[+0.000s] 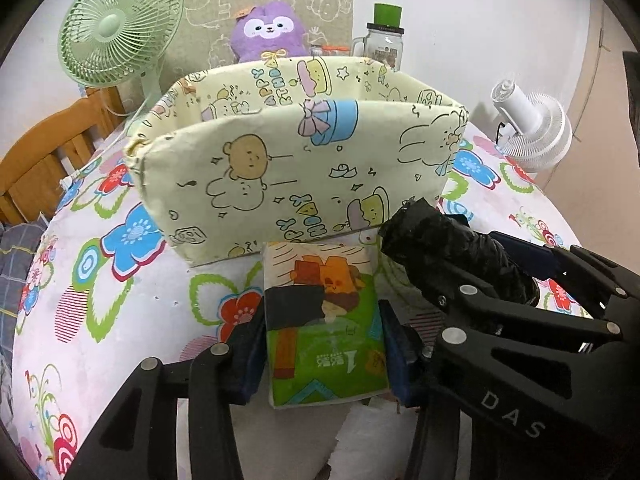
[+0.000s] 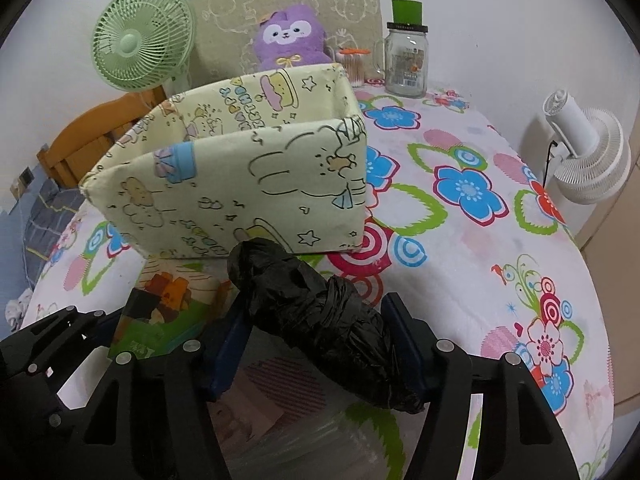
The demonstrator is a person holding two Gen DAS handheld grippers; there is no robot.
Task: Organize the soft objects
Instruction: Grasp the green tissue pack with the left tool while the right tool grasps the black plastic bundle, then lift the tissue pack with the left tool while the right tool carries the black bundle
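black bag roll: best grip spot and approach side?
Grip the black bag roll across its thick middle, coming from above and the near side with one pad on each long flank. It is a long, soft cylinder, so the narrow width fits between the pads. The right gripper already straddles it that way. Avoid the loose crumpled end near the fabric bin.

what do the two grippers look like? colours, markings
Both alike: the left gripper and right gripper have black linkage arms with cut-outs and silver pivot pins, and dark blue fingers. White "DAS" lettering shows on the right one. No cables or sleeves visible.
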